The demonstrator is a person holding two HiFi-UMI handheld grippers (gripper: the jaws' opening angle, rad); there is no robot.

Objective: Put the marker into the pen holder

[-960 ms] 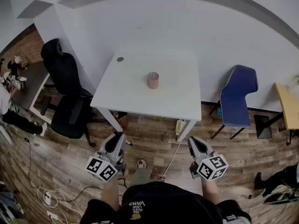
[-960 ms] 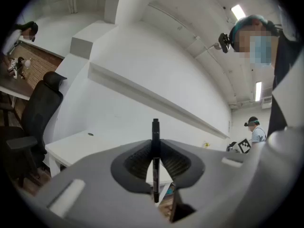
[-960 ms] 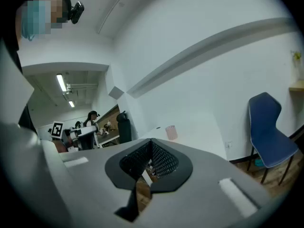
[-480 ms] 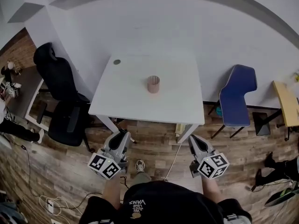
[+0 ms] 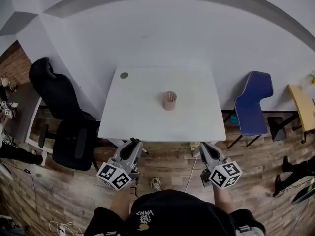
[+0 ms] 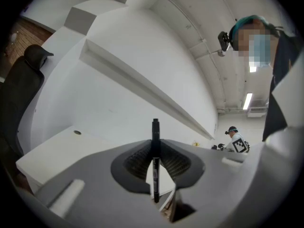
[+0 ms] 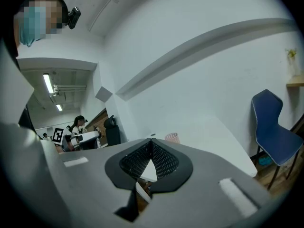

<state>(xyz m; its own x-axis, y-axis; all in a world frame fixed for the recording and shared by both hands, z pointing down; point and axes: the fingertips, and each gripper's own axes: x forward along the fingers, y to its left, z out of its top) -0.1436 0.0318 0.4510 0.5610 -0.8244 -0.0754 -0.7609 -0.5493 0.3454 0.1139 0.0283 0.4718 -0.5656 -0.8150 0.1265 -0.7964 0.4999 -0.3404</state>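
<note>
A pink mesh pen holder [image 5: 170,100] stands upright near the middle of the white table [image 5: 142,117]; it also peeks over the jaws in the right gripper view as a pen holder [image 7: 172,137]. My left gripper [image 5: 136,143] hangs just before the table's front edge, shut on a black marker [image 6: 155,158] that stands upright between its pads. My right gripper [image 5: 203,146] is also short of the table edge, shut with nothing between its jaws.
A black office chair [image 5: 61,112] stands left of the table and a blue chair [image 5: 252,102] to its right. A small round grey cap [image 5: 124,75] sits in the table's back left corner. Other people work at desks in the distance.
I have moved closer to the table: it and the pen holder sit lower and larger in the head view. Both grippers now reach its front edge.
</note>
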